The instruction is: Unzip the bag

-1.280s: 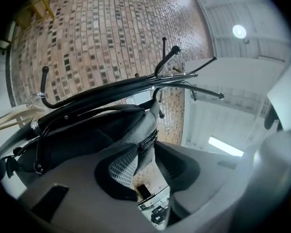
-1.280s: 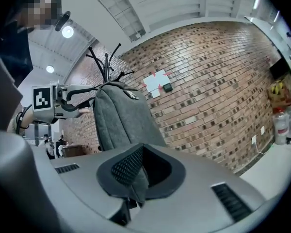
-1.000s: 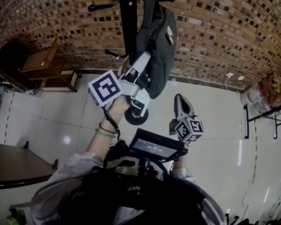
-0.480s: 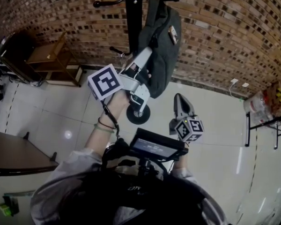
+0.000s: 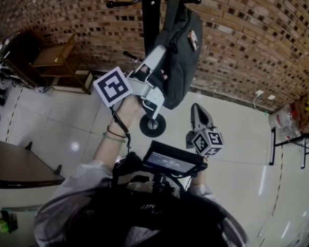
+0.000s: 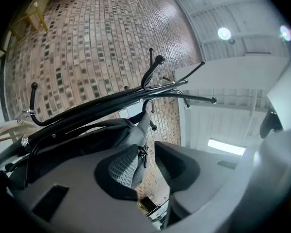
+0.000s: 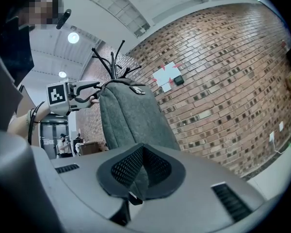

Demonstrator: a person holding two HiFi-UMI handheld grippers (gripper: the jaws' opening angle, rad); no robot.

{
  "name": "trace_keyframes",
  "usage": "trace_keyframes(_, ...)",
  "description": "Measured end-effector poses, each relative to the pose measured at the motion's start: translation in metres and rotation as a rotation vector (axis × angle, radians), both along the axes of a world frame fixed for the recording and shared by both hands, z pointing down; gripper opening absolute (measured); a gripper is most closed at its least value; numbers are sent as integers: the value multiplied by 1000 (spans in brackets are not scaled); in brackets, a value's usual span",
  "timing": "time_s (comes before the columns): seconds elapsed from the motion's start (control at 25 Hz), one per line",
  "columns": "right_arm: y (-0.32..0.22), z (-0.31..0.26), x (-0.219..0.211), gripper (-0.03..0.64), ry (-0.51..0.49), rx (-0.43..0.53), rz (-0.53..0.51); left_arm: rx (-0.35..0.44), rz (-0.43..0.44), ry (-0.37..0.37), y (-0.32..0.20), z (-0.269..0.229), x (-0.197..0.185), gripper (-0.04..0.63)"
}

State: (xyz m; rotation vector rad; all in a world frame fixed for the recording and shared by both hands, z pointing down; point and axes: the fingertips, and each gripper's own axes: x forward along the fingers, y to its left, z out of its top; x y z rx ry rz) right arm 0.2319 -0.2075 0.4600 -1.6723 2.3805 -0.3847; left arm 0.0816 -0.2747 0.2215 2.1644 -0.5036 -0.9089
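A grey bag (image 5: 183, 50) hangs by its top from a black coat stand (image 5: 150, 14) in front of a brick wall. My left gripper (image 5: 161, 79) is raised at the bag's left side, and it is open. In the left gripper view the bag's edge (image 6: 111, 135) and a small black zipper pull (image 6: 143, 154) lie in the gap of the left gripper (image 6: 146, 161), untouched by the pads. My right gripper (image 5: 198, 112) is lower, apart from the bag, pointing up at it. The right gripper (image 7: 139, 171) has its pads together, the bag (image 7: 131, 115) beyond them.
The stand's round base (image 5: 153, 125) rests on the pale tiled floor. A wooden shelf unit (image 5: 54, 60) stands at the left wall. A dark table edge (image 5: 15, 163) is near left. A metal rack (image 5: 293, 122) with packets is at the right.
My left gripper has risen a little along the bag's left side. The right gripper has stayed where it was.
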Motion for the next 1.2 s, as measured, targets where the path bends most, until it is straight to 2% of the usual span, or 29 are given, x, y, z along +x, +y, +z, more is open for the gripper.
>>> trace_keyframes(0.28, 0, 1, 4, -9, 9, -3, 5, 0, -13, -5, -5, -1, 1, 100)
trace_keyframes(0.4, 0, 3, 6, -9, 8, -5, 9, -21, -26, -15, -7, 5, 1, 63)
trace_keyframes(0.48, 0, 4, 7, -9, 14, -7, 9, -82, -13, 35, -10, 9, -1, 60)
trace_keyframes(0.6, 0, 4, 8, -9, 29, -11, 11, -207, 57, 149, -12, 15, -3, 60)
trace_keyframes(0.68, 0, 4, 9, -9, 27, -11, 15, -243, 89, 166, -12, 19, -3, 60)
trace_keyframes(0.92, -3, 6, 10, -9, 20, -9, 15, -271, 123, 159, -14, 24, -2, 60)
trace_keyframes(1.12, -7, 5, 3, -9, 26, -3, 2, -258, 119, 145, -13, 22, 1, 60)
trace_keyframes(1.2, -8, 3, 0, -9, 29, -2, 0, -247, 108, 136, -14, 23, 0, 17)
